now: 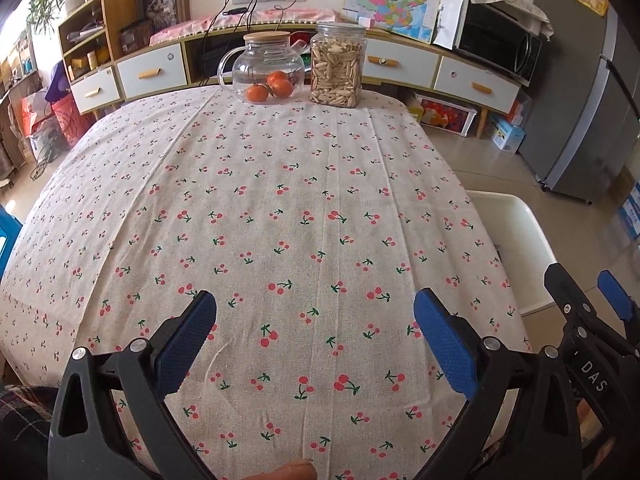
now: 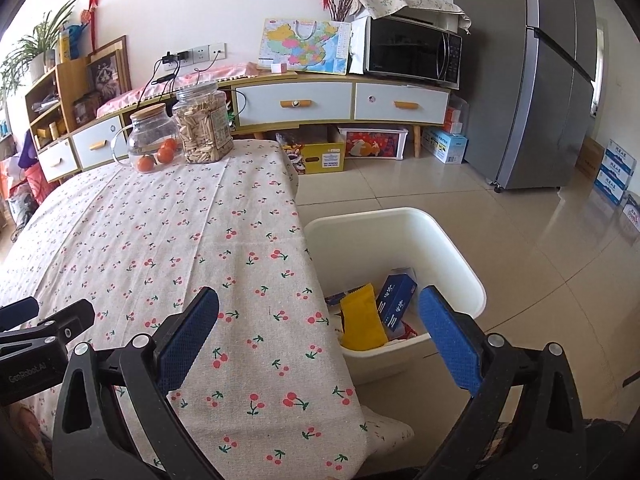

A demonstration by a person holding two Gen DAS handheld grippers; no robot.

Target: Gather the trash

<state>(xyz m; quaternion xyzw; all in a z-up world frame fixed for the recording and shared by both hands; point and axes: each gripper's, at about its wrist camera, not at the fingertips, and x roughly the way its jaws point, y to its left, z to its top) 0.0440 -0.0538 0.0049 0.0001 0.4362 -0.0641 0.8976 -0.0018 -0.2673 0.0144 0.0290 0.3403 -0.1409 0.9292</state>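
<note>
A white bin (image 2: 460,264) stands on the floor at the table's right edge. Inside lie a yellow packet (image 2: 362,318), a blue box (image 2: 396,298) and other wrappers. The bin's rim also shows in the left wrist view (image 1: 516,216). My left gripper (image 1: 316,312) is open and empty above the cherry-print tablecloth (image 1: 280,200) near the front edge. My right gripper (image 2: 320,312) is open and empty, over the table's right edge and the bin. The right gripper also shows at the right of the left wrist view (image 1: 588,296). I see no trash on the cloth.
At the table's far end stand a glass teapot (image 1: 266,66) holding several oranges and a clear jar of seeds (image 1: 338,68). Behind is a low cabinet (image 2: 340,100) with a microwave (image 2: 412,50). A grey fridge (image 2: 532,80) stands at right on the tiled floor.
</note>
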